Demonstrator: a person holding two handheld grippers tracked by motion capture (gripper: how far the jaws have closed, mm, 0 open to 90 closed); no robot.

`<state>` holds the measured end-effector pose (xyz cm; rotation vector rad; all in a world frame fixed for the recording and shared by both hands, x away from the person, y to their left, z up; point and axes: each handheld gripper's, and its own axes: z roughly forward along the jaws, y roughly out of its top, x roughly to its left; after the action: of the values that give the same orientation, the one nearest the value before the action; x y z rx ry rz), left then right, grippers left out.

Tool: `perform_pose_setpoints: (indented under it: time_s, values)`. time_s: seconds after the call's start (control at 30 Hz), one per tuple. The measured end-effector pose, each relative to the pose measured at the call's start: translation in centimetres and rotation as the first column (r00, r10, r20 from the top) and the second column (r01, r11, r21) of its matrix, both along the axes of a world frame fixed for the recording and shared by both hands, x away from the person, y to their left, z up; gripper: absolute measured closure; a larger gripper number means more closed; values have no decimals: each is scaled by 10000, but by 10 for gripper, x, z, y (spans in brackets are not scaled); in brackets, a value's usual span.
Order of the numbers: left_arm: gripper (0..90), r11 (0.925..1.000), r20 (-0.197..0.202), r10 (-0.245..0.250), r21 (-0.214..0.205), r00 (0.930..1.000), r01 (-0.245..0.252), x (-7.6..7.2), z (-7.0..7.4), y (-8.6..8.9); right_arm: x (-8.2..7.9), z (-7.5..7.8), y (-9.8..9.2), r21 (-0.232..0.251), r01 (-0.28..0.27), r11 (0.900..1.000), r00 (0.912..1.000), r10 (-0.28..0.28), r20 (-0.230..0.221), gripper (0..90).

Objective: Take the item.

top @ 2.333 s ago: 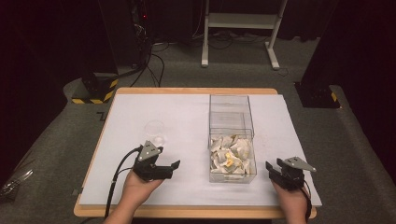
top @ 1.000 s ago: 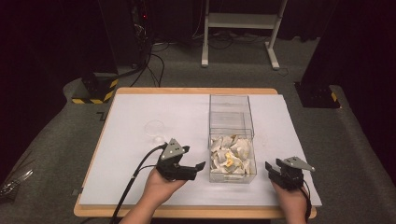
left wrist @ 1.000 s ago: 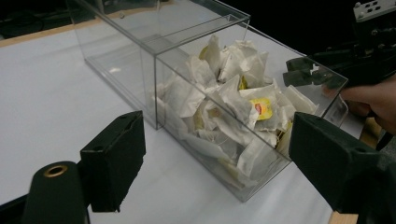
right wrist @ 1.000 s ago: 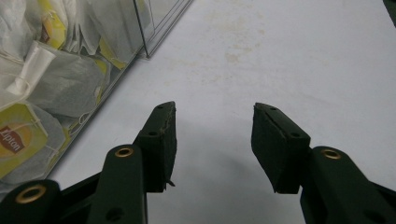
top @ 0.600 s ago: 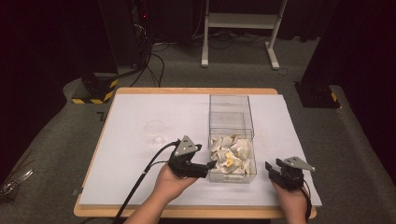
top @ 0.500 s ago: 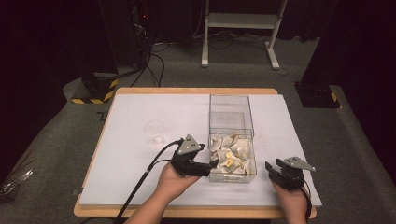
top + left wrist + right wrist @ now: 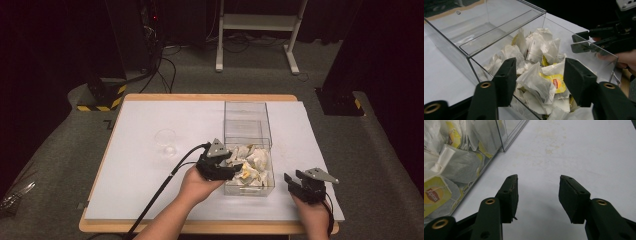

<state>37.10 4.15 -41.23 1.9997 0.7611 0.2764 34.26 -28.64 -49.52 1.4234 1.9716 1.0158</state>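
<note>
Clear plastic box (image 7: 247,131): near compartment holds tea bags (image 7: 541,75); far compartment bare.

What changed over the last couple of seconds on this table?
The left tongs moved rightward from near the clear cup to the clear box, now open over the tea bags, gripping nothing. The right tongs, cup and box stayed put.

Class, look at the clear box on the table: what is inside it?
The near half of the clear box holds a heap of tea bags, some with yellow tags. The far half looks empty. Whatever lies under the heap is covered.
</note>
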Motion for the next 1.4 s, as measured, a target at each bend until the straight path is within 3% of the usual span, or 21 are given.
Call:
perform_pose_setpoints:
  time_s: [0.1, 0.23, 0.33, 0.63, 0.9, 1.0, 1.2, 1.4]
  values:
    - [481, 9997, 8, 61, 234, 10000, -61, 4, -3, -4, 0, 0, 0, 2, -1, 10000, 10000, 1, -6, 504]
    - [566, 9996, -20, 75, 286, 10000, -74, 8, -4, -7, 0, 0, 0, 8, -23, 10000, 10000, 23, 8, 504]
    - [641, 9985, -130, 54, 551, 9999, -47, 11, -7, -10, 0, 0, -1, 140, 27, 9999, 10000, -27, 2, 504]
    - [715, 9946, -177, 154, 1031, 9997, -135, 14, -11, -15, 0, 0, -1, 156, 12, 9999, 10000, -12, 12, 504]
    - [743, 9933, -363, 149, 1148, 9992, -106, 14, -15, -19, 0, 0, -4, 392, 23, 9992, 10000, -24, 24, 503]
    - [811, 9921, -313, 85, 1253, 9995, -45, 12, -17, -20, 0, 0, -4, 292, -13, 9996, 10000, 11, 71, 503]
    - [880, 9918, -221, -57, 1274, 9997, 85, 8, -18, -20, 0, 0, -4, 415, 14, 9991, 10000, -15, 41, 503]
    - [900, 9965, -219, -176, 810, 9996, 193, 5, -18, -15, 0, 0, -5, 446, 25, 9990, 10000, -27, 54, 503]
